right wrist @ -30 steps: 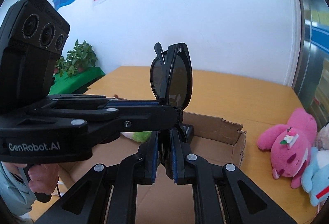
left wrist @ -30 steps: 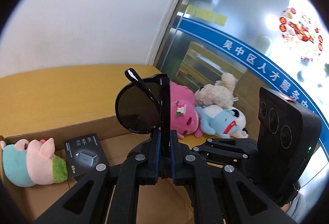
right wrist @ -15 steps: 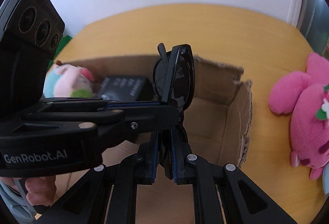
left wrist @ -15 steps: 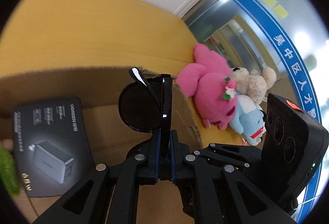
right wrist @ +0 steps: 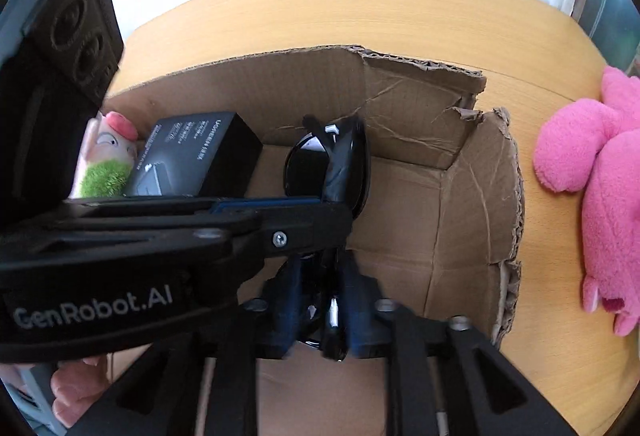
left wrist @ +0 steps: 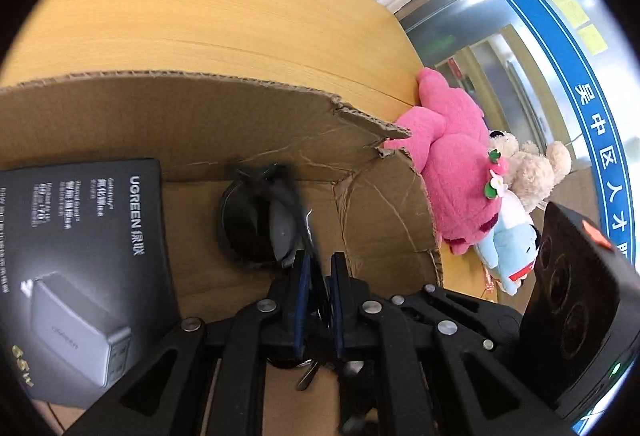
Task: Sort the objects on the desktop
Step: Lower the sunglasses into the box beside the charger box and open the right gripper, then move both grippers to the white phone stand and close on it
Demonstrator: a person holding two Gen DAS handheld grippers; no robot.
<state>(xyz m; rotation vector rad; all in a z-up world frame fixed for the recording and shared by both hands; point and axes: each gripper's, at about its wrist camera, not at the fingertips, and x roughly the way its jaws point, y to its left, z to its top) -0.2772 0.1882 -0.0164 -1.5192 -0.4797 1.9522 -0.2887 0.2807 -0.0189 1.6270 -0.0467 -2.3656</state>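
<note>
Folded black sunglasses sit low inside an open cardboard box, blurred by motion. My left gripper stands just behind them with its jaws slightly apart, and the glasses lean free of the pads. In the right wrist view the sunglasses stand between the two grippers. My right gripper still has part of the frame between its blue pads. The left gripper's arm crosses in front.
A black UGREEN charger box and a pink-and-green plush lie in the cardboard box. A pink plush, a beige bear and a blue plush lie on the wooden table to the right.
Both grippers have lowered the sunglasses from above the box down into it. The left jaws have parted a little and the glasses have tipped away from them.
</note>
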